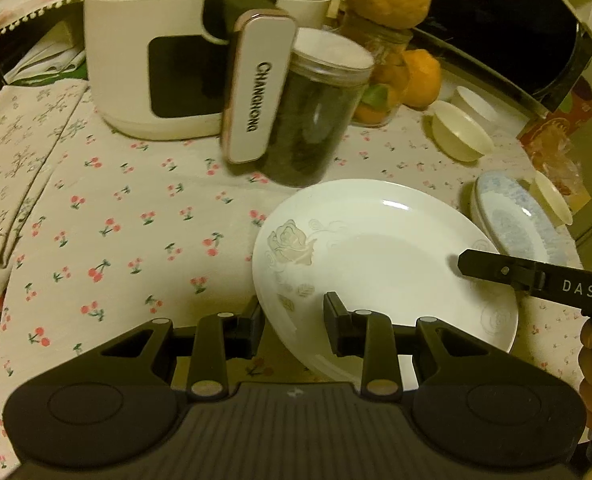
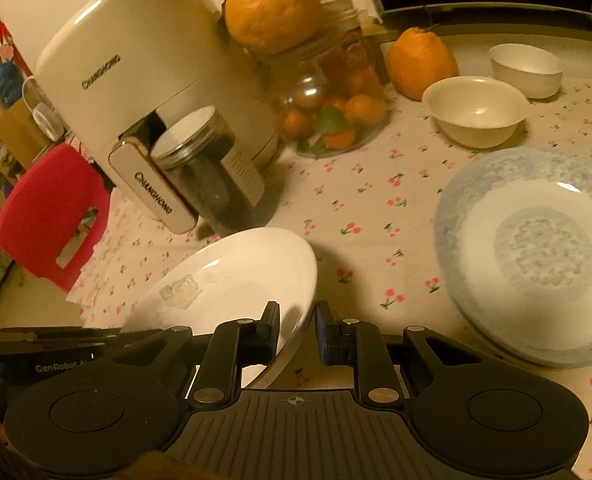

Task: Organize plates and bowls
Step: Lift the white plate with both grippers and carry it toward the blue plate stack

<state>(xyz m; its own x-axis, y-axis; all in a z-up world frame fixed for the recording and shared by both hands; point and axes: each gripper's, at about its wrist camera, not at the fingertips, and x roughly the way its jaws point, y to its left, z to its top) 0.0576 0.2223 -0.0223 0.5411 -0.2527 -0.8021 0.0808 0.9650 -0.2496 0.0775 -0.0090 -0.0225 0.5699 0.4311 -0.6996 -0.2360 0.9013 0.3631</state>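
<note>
A white plate with a pale rose print (image 1: 396, 256) hangs tilted just above the cherry-print tablecloth, held at both sides. My left gripper (image 1: 294, 316) is shut on its near left rim, which runs between the two pads. My right gripper (image 2: 298, 328) is shut on the opposite rim of the same white plate (image 2: 232, 276). In the left wrist view the right gripper (image 1: 472, 266) reaches in from the right over the rim. A blue-patterned plate (image 2: 536, 256) lies on the table to the right. Behind it stand a cream bowl (image 2: 476, 112) and a white bowl (image 2: 526, 68).
A cream air fryer (image 1: 156, 60) with its drawer pulled out stands at the back left, a dark-filled jar (image 1: 316, 120) against it. A glass jar of small oranges (image 2: 332, 108), large oranges and a dark oven (image 1: 516, 28) line the back. A red stool (image 2: 52, 216) stands beyond the left table edge.
</note>
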